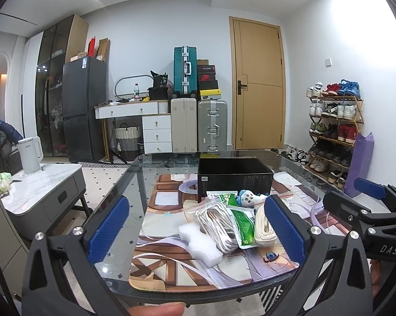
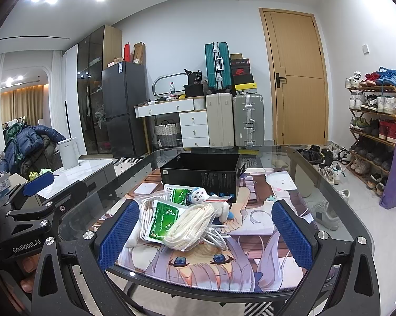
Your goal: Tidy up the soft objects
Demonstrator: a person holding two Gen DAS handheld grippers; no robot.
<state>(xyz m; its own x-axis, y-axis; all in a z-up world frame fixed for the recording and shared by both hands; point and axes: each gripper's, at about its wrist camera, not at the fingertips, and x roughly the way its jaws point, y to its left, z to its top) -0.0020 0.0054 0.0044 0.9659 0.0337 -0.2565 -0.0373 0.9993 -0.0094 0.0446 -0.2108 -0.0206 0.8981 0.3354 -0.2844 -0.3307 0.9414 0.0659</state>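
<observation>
A pile of soft items lies on the printed mat of a glass table. It holds a white foam block, bagged white cords, green sachets, a cream strap roll and a small plush doll. Behind the pile stands an open black box. My left gripper is open at the table's near edge, the pile ahead of its jaws. In the right wrist view my right gripper is open too, with the strap roll, sachet, doll and box ahead.
A grey side cabinet with a white kettle stands left of the table. Suitcases, white drawers and a dark fridge line the far wall beside a wooden door. A shoe rack and loose shoes fill the right side. A fingertip shows at the bottom.
</observation>
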